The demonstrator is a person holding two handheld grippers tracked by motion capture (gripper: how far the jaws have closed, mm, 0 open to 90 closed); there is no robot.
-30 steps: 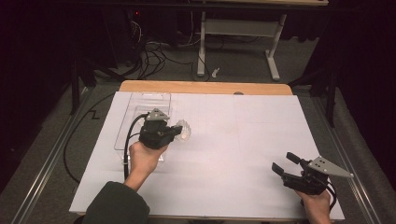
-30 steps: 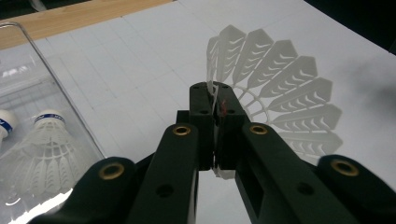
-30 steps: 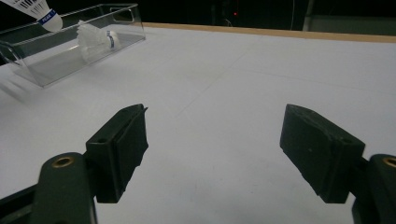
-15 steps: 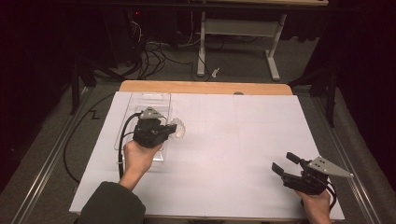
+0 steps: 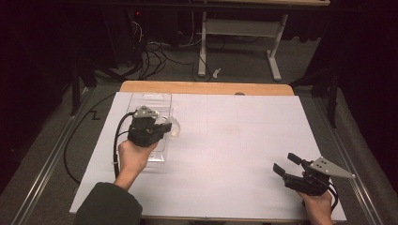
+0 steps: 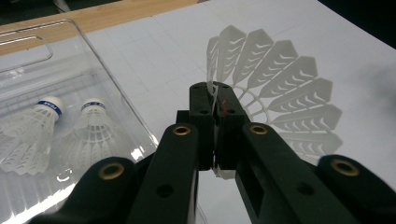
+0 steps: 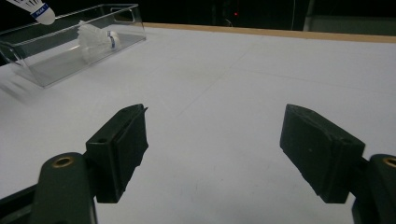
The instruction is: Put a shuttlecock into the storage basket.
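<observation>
Shuttlecock pinched at its skirt rim by left tool — axis seemingly level; right tool spread.

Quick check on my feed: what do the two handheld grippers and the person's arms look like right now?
Both are black two-jaw tools with brass-coloured pivot pins. The left gripper carries a grey three-cornered plate and trails a black cable; a dark sleeve covers that forearm. The right gripper has the same grey plate, and its jaws end in flat black pads.
</observation>
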